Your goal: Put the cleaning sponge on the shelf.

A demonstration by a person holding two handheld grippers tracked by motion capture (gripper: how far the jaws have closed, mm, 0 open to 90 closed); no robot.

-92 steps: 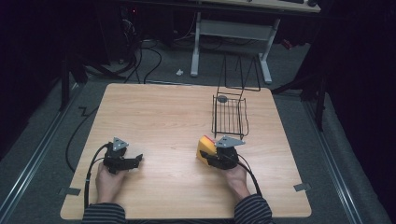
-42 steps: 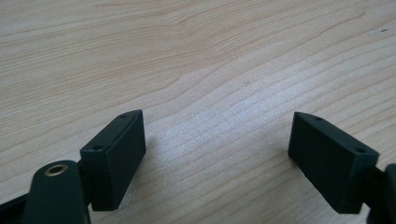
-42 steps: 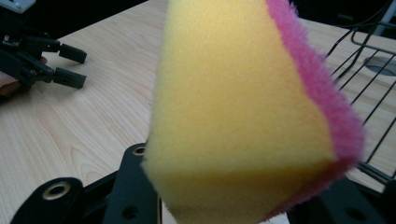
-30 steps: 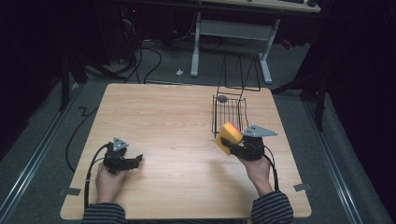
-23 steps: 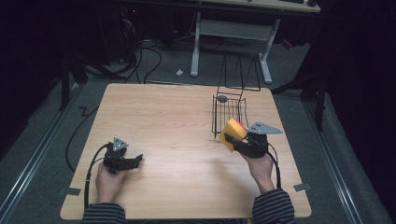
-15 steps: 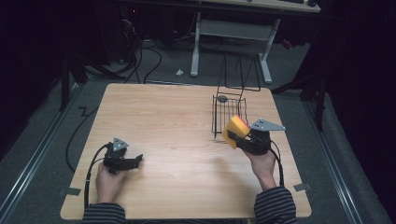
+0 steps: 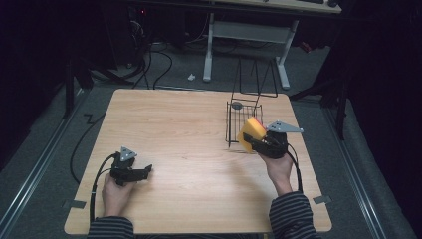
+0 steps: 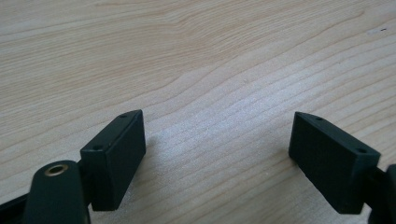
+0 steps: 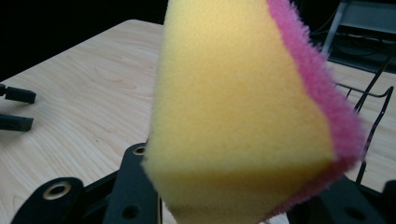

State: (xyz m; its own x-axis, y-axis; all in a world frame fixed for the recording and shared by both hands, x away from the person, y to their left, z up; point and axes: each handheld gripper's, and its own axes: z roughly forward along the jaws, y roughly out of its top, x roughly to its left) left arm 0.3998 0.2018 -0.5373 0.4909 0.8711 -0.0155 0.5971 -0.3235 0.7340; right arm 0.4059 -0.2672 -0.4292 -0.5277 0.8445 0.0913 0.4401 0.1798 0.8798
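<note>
The sponge (image 7: 250, 132) is sitting between the right gripper's (image 7: 254, 142) fingers, above the worktop (image 7: 189, 149), just beside the wire basket (image 7: 242, 119); the left gripper (image 7: 142, 173) is resting well apart.

sponge (image 9: 243, 107): yellow foam, matt and finely pored, backed by a pink, fuzzy scouring layer.
table (image 7: 189, 124): pale wood-grain top, smooth with a low sheen.
basket (image 7: 238, 117): thin black wire, seen as metal.
left gripper (image 8: 219, 154): matt black plastic jaw blocks, faintly grained.
right gripper (image 7: 256, 142): black plastic, topped by a flat grey plate.
sleeves (image 7: 293, 216): striped knitted cloth.
</note>
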